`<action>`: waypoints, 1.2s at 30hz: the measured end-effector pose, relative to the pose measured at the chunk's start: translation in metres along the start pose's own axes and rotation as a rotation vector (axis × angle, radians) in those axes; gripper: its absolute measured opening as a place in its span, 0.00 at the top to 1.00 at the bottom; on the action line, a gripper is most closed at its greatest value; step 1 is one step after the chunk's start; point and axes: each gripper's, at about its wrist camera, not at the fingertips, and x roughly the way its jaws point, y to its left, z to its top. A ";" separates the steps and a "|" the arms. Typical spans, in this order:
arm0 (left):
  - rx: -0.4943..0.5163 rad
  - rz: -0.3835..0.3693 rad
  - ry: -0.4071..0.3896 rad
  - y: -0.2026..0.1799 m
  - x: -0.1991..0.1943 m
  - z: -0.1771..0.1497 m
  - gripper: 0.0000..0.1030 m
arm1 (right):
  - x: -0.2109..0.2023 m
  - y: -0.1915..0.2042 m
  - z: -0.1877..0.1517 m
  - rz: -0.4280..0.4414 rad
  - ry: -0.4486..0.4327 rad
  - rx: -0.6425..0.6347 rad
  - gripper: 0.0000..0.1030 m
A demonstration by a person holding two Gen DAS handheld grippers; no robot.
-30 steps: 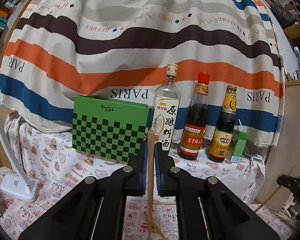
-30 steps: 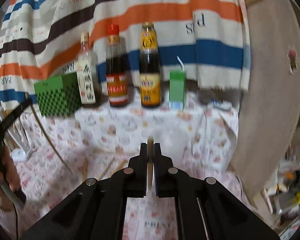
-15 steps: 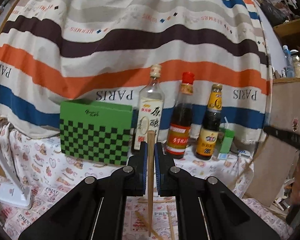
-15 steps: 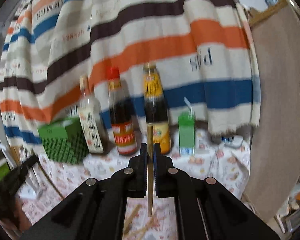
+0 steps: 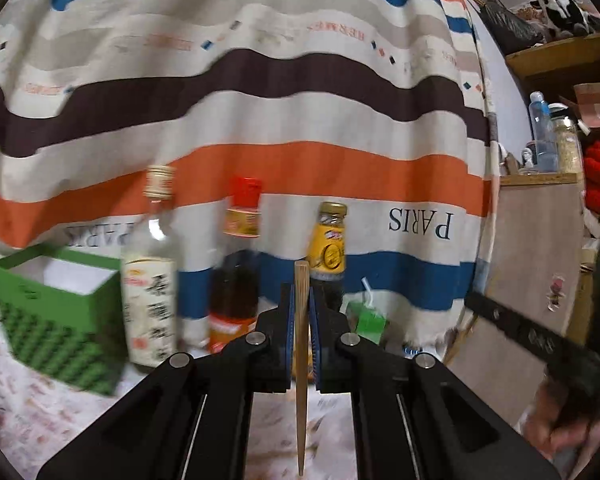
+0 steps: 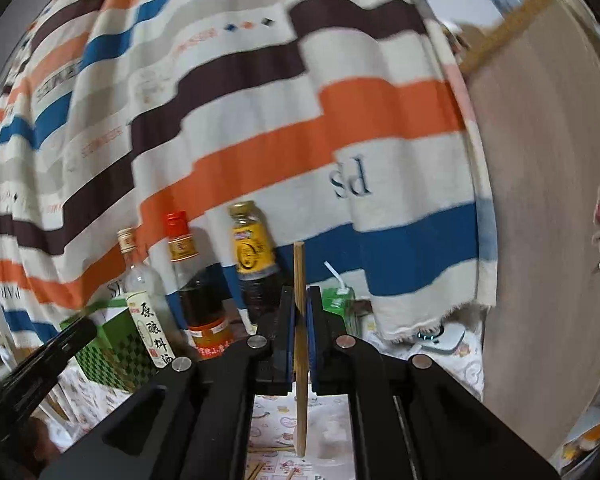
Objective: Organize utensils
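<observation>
Chopstick (image 5: 300, 360) was clamped upright between the pads of the left gripper (image 5: 301, 320), tip hanging above the patterned tablecloth (image 5: 28, 408). A second chopstick (image 6: 300, 344) was pinched upright in the right gripper (image 6: 298, 320); loose chopsticks (image 6: 268, 450) lay on the cloth below. Farther back stood a green checkered box (image 5: 56, 312) at left, then three bottles (image 5: 236, 272), a green carton (image 5: 367, 322), and the striped curtain (image 5: 260, 112) behind.

Three sauce bottles (image 5: 236, 272), striped cloth (image 5: 260, 120)

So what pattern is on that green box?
A green and black checkerboard on the green box, clearest in the right wrist view.
</observation>
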 end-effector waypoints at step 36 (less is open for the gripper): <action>-0.086 0.004 0.292 -0.008 0.117 -0.103 0.91 | 0.113 -0.092 -0.074 -0.080 0.412 0.266 0.94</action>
